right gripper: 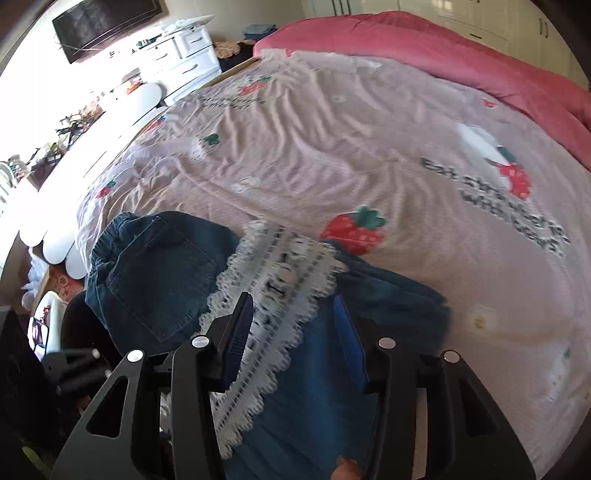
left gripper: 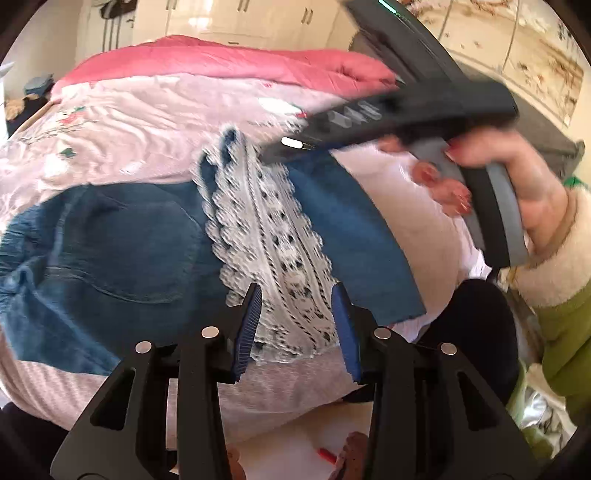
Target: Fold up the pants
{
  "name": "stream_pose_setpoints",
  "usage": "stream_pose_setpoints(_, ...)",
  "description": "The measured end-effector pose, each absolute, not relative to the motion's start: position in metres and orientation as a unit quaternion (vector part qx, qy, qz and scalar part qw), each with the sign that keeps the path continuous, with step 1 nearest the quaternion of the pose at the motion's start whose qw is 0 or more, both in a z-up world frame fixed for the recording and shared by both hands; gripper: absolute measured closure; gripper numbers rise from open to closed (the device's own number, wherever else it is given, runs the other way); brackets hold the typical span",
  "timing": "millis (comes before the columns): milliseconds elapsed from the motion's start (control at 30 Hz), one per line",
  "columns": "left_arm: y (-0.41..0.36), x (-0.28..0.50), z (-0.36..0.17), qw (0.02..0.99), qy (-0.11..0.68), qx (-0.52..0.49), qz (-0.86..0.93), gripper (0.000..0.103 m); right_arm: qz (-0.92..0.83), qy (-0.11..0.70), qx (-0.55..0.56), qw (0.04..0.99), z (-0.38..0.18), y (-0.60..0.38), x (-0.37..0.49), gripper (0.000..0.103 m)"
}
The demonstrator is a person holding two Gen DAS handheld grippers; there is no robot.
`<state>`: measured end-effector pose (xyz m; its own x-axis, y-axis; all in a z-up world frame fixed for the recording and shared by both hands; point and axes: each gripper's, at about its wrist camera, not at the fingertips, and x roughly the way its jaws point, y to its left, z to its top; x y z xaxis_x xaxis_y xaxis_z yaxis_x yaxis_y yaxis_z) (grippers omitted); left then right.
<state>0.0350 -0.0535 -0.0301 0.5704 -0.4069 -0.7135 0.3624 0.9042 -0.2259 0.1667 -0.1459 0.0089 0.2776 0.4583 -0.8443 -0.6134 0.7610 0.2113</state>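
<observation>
Blue denim pants (left gripper: 110, 251) with a white lace trim band (left gripper: 280, 266) lie folded on the pink bed sheet (left gripper: 110, 129). My left gripper (left gripper: 297, 325) is open above the near end of the lace, touching nothing. In the right wrist view the same pants (right gripper: 155, 280) and lace (right gripper: 273, 295) lie just below my right gripper (right gripper: 295, 332), which is open and empty. The right gripper's body (left gripper: 406, 114), held in a hand, hangs over the far end of the pants in the left wrist view.
A pink quilt (right gripper: 443, 59) is bunched at the far side of the bed. White drawers (right gripper: 184, 51) and a wall screen (right gripper: 103, 22) stand beyond the bed's left edge. The sheet (right gripper: 332, 147) is printed with strawberries.
</observation>
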Motion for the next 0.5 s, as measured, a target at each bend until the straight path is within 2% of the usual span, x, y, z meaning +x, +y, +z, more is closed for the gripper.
stream_pose_setpoints(167, -0.063, 0.041, -0.052, 0.881, 0.429, 0.002, -0.2, 0.071, 0.33, 0.526, -0.107, 0.777, -0.021, -0.112, 0.181, 0.056)
stream_pose_setpoints(233, -0.062, 0.041, -0.055, 0.883, 0.428, 0.005, -0.195, 0.067, 0.327, 0.54, -0.097, 0.769, -0.032, -0.108, 0.189, 0.052)
stream_pose_setpoints(500, -0.049, 0.041, -0.053, 0.882, 0.427, -0.013, -0.198, 0.066, 0.32, 0.549, -0.096, 0.766, -0.033, -0.098, 0.195, 0.045)
